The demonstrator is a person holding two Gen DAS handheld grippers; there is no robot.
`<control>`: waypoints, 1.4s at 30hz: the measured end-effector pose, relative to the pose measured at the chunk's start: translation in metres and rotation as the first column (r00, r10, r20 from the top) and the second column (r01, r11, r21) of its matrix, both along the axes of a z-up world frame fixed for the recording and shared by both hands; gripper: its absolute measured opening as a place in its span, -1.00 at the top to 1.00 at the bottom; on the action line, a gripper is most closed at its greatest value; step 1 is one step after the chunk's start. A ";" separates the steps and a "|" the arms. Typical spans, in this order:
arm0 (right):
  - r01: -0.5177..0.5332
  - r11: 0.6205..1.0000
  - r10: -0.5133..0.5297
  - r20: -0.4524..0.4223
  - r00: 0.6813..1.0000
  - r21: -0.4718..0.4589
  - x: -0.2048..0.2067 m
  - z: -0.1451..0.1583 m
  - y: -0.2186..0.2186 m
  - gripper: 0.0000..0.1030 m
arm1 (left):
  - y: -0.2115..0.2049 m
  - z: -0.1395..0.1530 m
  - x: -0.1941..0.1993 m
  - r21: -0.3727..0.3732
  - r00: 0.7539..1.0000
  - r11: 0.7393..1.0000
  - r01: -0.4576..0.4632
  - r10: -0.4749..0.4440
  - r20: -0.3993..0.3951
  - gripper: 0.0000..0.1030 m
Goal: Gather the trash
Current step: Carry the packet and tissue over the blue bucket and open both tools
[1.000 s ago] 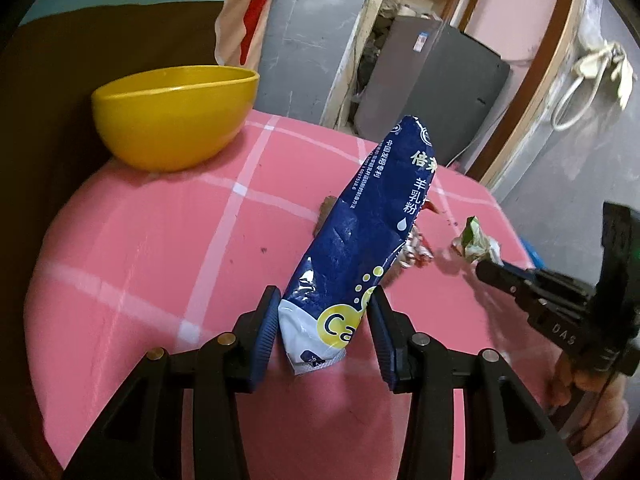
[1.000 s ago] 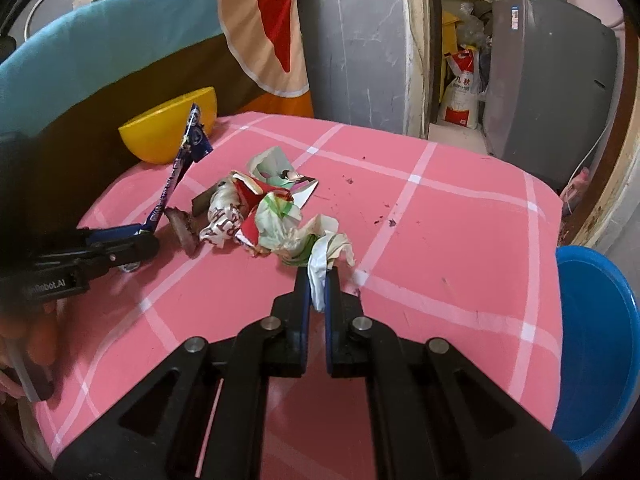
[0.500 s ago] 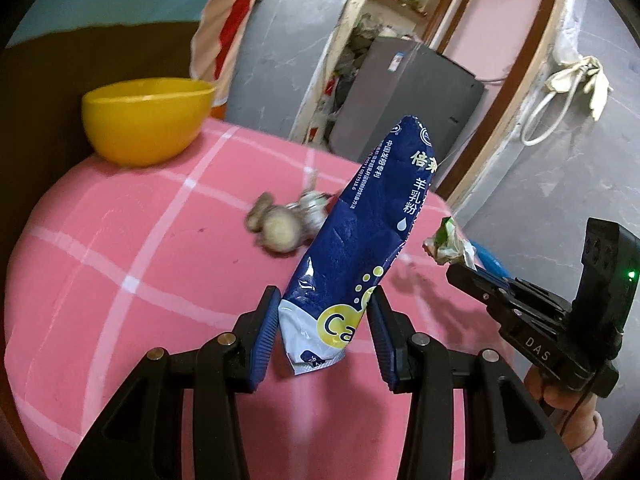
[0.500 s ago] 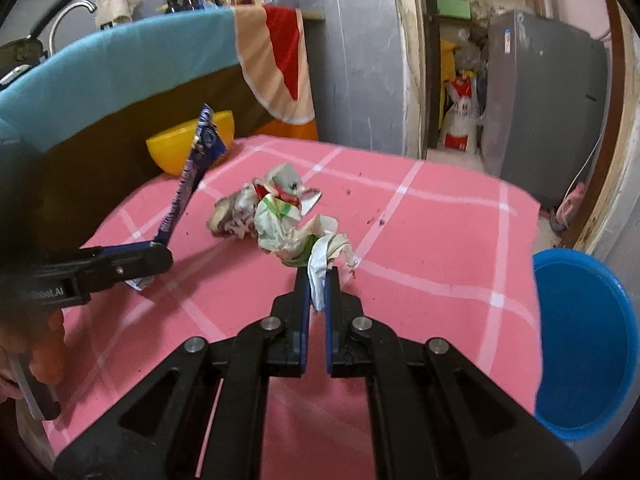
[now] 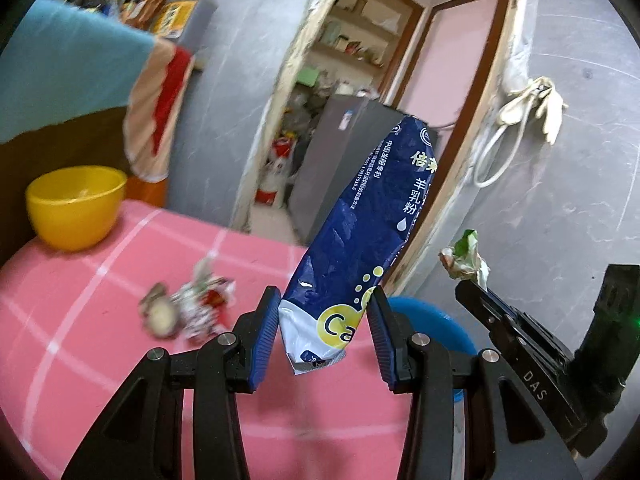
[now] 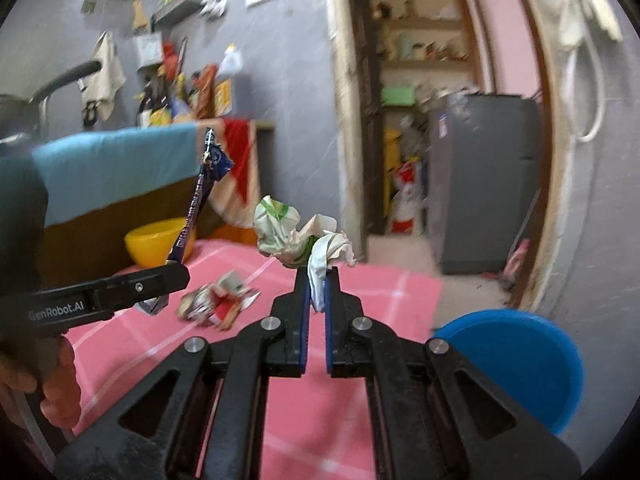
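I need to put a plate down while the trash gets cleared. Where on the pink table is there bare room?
The near pink tablecloth is bare, as is the stretch toward the blue bin. It is crowded mid-table at the leftover wrappers; the yellow bowl takes the far left corner.
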State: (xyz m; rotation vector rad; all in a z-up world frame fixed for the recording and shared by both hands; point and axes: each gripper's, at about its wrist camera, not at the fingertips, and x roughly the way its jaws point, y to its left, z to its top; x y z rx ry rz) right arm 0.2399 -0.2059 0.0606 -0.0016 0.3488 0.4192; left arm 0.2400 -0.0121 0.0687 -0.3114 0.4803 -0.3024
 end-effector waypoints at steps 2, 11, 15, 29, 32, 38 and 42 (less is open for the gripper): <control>0.039 0.999 -0.040 0.023 0.999 0.010 -0.002 0.006 -0.014 0.41 | -0.017 0.005 0.004 0.004 1.000 1.000 0.014 -0.015 0.024 0.25; 0.197 0.980 -0.199 0.055 0.979 0.041 -0.006 0.017 -0.072 0.41 | -0.085 0.010 0.030 0.021 0.993 0.994 0.106 -0.107 0.055 0.25; 0.258 0.964 -0.260 0.020 0.965 0.056 -0.001 0.013 -0.098 0.41 | -0.115 0.007 0.040 0.033 0.986 0.987 0.158 -0.159 0.046 0.25; 0.401 0.915 -0.388 -0.178 0.904 0.041 0.025 -0.016 -0.168 0.41 | -0.186 -0.016 0.089 0.046 0.962 0.967 0.250 -0.242 -0.126 0.25; 0.410 0.911 -0.392 -0.216 0.894 0.042 0.033 -0.021 -0.175 0.41 | -0.193 -0.025 0.098 0.041 0.954 0.966 0.255 -0.244 -0.172 0.25; 0.418 0.908 -0.394 -0.271 0.878 0.034 0.041 -0.030 -0.182 0.39 | -0.197 -0.045 0.114 0.036 0.936 0.966 0.255 -0.237 -0.258 0.25; 0.419 0.908 -0.392 -0.304 0.868 0.026 0.046 -0.037 -0.184 0.36 | -0.198 -0.055 0.119 0.054 0.929 0.965 0.256 -0.230 -0.289 0.25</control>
